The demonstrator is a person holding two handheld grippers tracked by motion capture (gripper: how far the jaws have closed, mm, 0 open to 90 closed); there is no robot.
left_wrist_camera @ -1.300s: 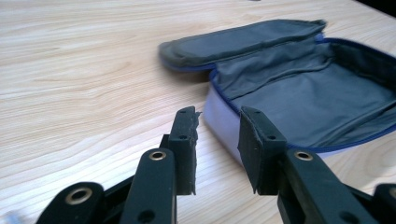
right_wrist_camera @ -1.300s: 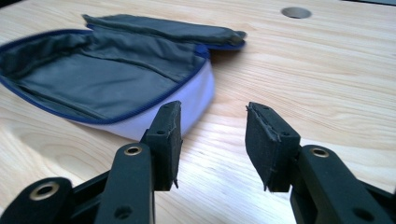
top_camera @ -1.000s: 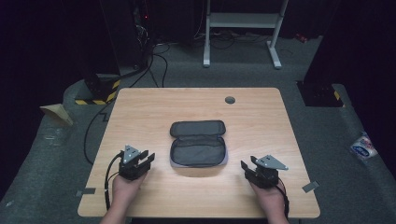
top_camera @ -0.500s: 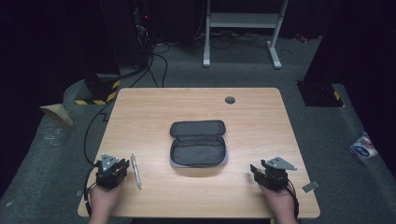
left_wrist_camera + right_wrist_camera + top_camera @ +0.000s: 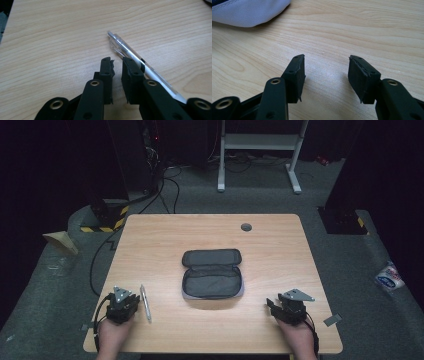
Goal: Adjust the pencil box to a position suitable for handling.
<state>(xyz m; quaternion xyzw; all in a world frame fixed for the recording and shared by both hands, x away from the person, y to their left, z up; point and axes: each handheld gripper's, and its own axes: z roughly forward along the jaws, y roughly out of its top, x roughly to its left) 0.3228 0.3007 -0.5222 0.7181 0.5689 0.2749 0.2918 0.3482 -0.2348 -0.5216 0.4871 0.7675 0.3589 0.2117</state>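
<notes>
Item: pen (image 5: pixel 140 62), clear-barrelled, flat on the table (image 5: pixel 165 240), just outside the left claw (image 5: pixel 116 61), touching or nearly touching one jaw; that claw is drawn almost together with a slim gap, pinching nothing. Right claw (image 5: pixel 325 62): spread wide, empty, low over the table, the open case (image 5: pixel 212 277) ahead of it and to its left. Risk: closing the left claw from here would likely miss the pen or nudge the round barrel into a roll.
</notes>
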